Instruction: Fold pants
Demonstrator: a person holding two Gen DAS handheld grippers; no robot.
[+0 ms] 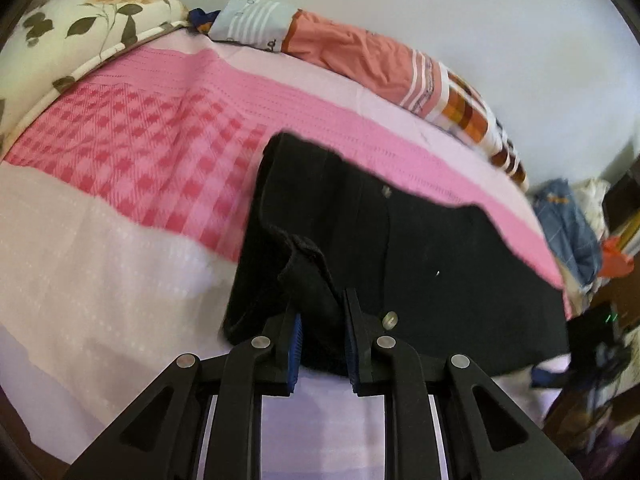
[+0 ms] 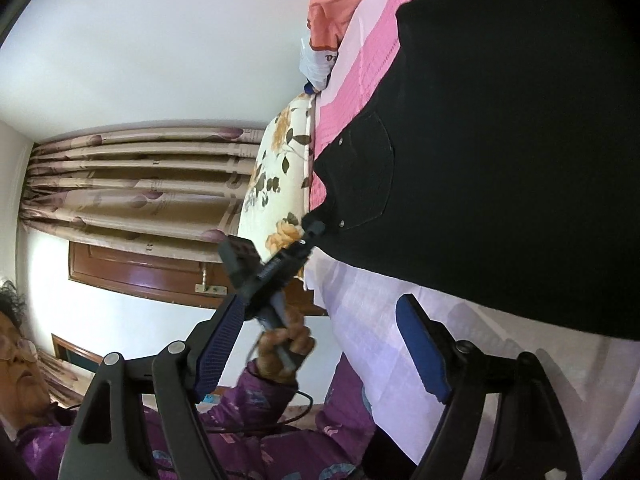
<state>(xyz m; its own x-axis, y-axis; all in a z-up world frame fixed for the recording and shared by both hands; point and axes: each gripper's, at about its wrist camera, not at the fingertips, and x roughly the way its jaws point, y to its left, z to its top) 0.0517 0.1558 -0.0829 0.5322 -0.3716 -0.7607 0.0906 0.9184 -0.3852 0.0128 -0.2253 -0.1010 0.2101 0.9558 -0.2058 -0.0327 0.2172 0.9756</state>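
In the left wrist view, lower centre of the frame, the left tongs stand narrow, clamped on a bunched corner at the waist end of the black pants. The pants lie across the bed, on its pink checked cover, from centre frame toward the right edge. Judged from their compact outline, at least one fold is already made; the pinched corner is not yet laid down. A rolled quilt lies along the far side of the bed; a short printed mark on its pale end is too small to read.

In the right wrist view, lower part of the frame, the right tongs stand wide with nothing between the pads. The pants fill the upper right, a riveted back pocket facing up. The left tongs grip the corner at centre frame. Remaining work, as judged: set the corner down, make any further fold, flatten. No brand is legible.
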